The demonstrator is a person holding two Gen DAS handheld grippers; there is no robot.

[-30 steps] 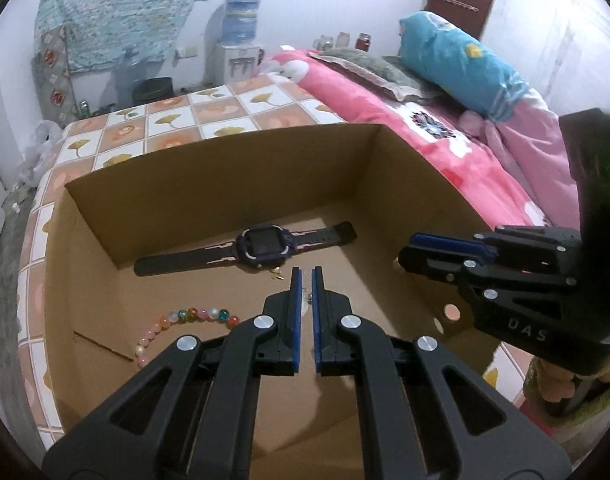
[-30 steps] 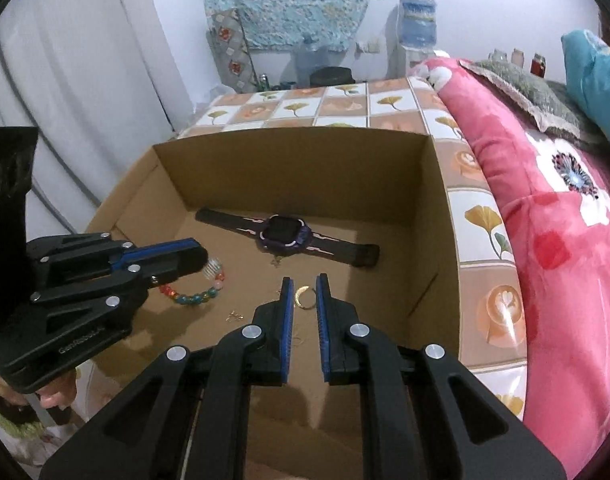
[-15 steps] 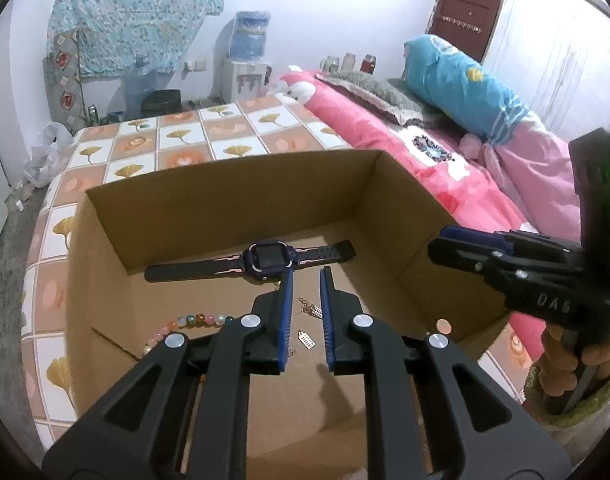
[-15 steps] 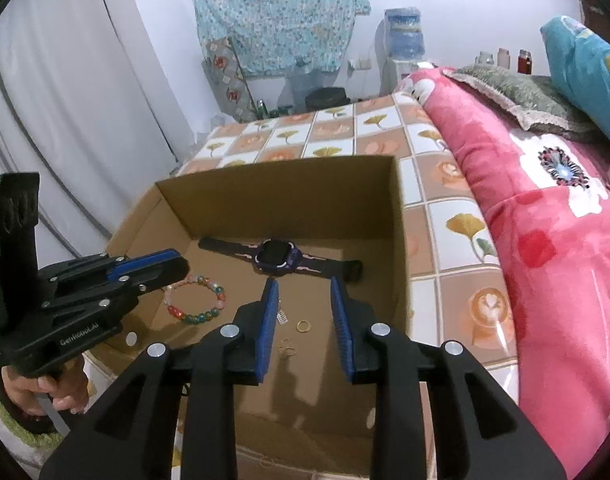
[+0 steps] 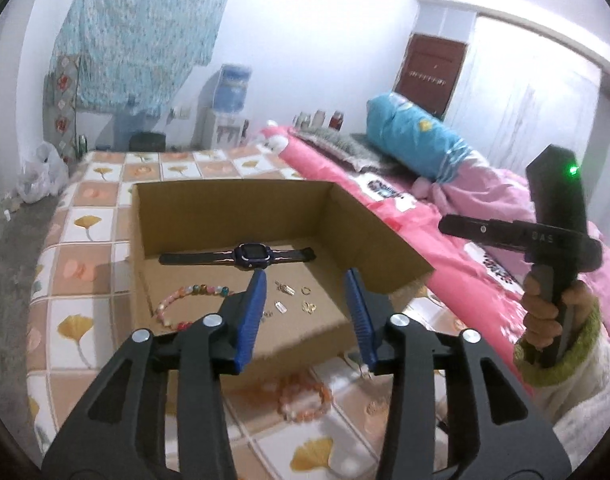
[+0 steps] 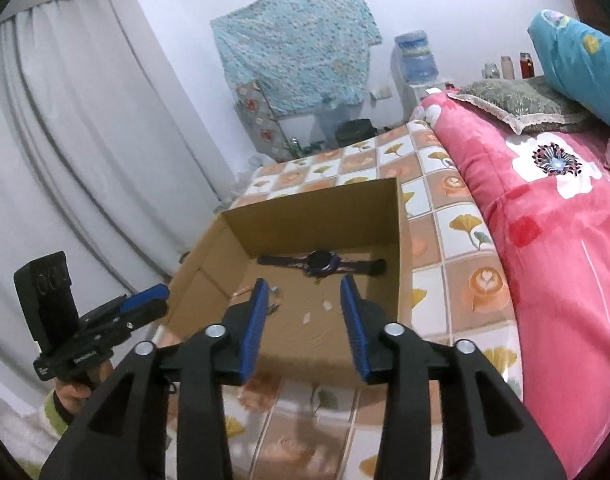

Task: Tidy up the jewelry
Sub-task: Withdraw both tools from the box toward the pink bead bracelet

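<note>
Watch (image 5: 252, 256) lies in cardboard box (image 5: 233, 204); both tools just opened, empty.

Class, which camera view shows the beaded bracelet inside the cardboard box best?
The left wrist view: the beaded bracelet lies in plain sight on the cardboard box floor, left of the gripper fingers. In the right wrist view it is almost wholly hidden behind a gripper finger.

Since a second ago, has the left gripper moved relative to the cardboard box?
Yes. The left gripper has pulled back and up from the brown cardboard box, whose near wall now shows beneath its fingertips. Its jaws have just been opening, with nothing between them.
</note>
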